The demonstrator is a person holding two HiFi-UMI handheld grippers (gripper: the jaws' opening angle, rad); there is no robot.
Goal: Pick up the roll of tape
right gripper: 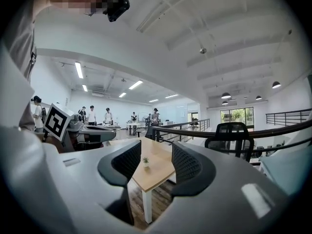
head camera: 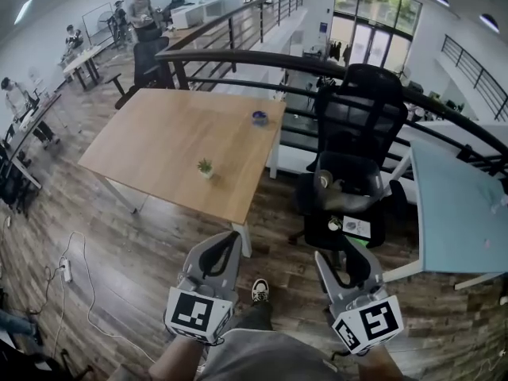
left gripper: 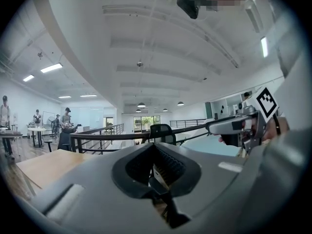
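A small blue roll of tape point(head camera: 259, 118) lies near the far edge of the wooden table point(head camera: 159, 145). Both grippers are held low and well short of the table, above the wooden floor. My left gripper point(head camera: 226, 240) has its jaws together with nothing between them; in the left gripper view point(left gripper: 155, 165) only a thin slit shows. My right gripper point(head camera: 345, 248) stands open and empty. In the right gripper view point(right gripper: 152, 160) the table's corner shows through the gap. The tape is too small to make out in either gripper view.
A tiny potted plant point(head camera: 205, 167) stands near the table's front edge. A black office chair point(head camera: 357, 153) sits to the right of the table, with a pale blue table point(head camera: 456, 213) beyond it. A dark railing point(head camera: 238, 58) runs behind. People work at desks at the far left.
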